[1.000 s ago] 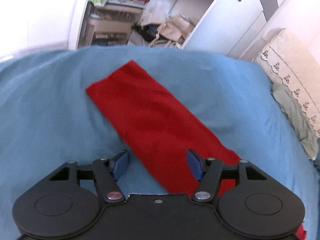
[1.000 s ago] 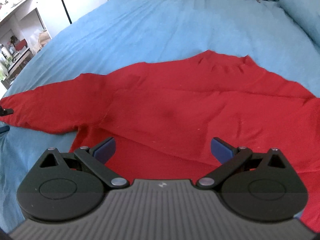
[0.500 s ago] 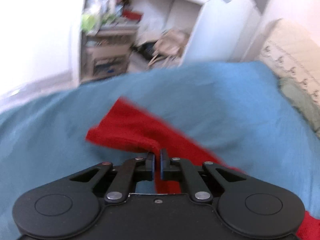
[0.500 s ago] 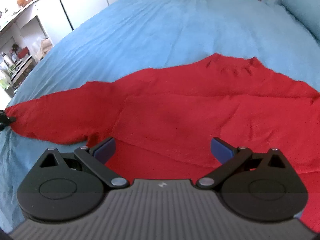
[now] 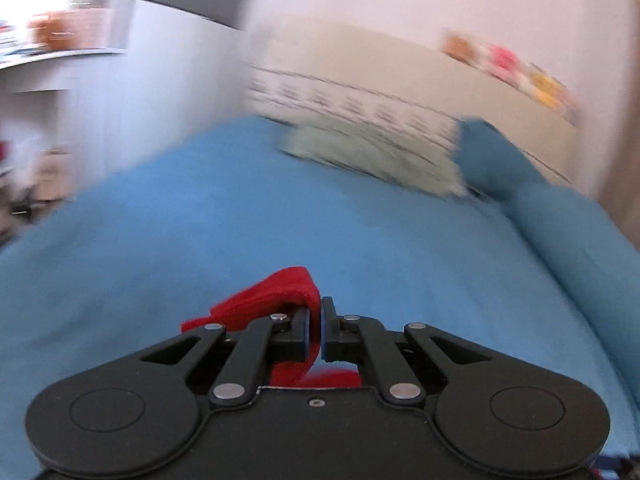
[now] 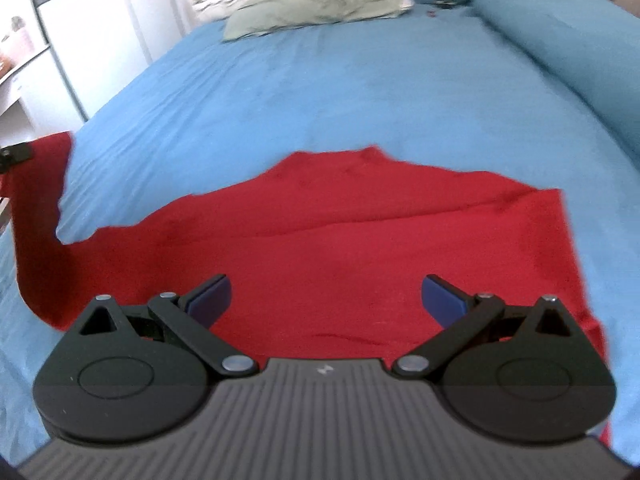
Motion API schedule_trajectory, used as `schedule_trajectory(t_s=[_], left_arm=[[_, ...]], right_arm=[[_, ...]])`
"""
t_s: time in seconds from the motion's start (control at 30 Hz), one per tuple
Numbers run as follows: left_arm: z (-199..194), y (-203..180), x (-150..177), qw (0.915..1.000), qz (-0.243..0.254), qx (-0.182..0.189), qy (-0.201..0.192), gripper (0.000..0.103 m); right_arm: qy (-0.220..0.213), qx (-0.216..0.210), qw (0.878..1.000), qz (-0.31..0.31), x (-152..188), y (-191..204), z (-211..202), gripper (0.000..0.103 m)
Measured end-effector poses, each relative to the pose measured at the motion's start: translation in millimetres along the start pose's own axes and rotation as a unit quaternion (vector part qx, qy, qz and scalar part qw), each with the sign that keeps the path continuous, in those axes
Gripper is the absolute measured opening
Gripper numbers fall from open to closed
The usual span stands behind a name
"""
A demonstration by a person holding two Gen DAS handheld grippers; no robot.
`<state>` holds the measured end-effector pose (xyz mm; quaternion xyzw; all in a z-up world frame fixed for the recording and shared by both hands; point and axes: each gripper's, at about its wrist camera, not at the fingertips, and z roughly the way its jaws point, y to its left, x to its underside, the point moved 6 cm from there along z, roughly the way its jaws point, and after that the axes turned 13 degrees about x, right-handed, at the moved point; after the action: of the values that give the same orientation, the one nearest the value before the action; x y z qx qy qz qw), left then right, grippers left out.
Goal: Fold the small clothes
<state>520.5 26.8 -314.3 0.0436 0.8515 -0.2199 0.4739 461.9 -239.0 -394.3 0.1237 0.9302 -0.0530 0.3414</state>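
A red long-sleeved top lies spread on the blue bedsheet. My left gripper is shut on the end of its sleeve, which bunches over the left finger and is lifted off the bed. In the right wrist view that raised sleeve stands up at the far left, with the left gripper's tip at its top. My right gripper is open and empty, hovering over the lower body of the top.
A pale green pillow lies at the head of the bed. A blue rolled duvet runs along the right side. White cupboards stand to the left of the bed.
My left gripper closed on the sleeve end, lifted it and swung round toward the head of the bed. My right gripper stayed open over the top's body.
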Motion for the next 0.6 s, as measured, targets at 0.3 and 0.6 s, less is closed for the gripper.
schedule_trajectory(t_s=[0.3, 0.6], left_arm=[[82, -99, 128, 0.9831, 0.034, 0.03, 0.177, 0.005], [77, -92, 141, 0.9786, 0.037, 0.008, 0.202, 0.028]], right_arm=[[0.018, 0.043, 0.999, 0.027, 7, -88, 4, 0.103], [0.033, 0.025, 0.999, 0.033, 9, -103, 11, 0.103]])
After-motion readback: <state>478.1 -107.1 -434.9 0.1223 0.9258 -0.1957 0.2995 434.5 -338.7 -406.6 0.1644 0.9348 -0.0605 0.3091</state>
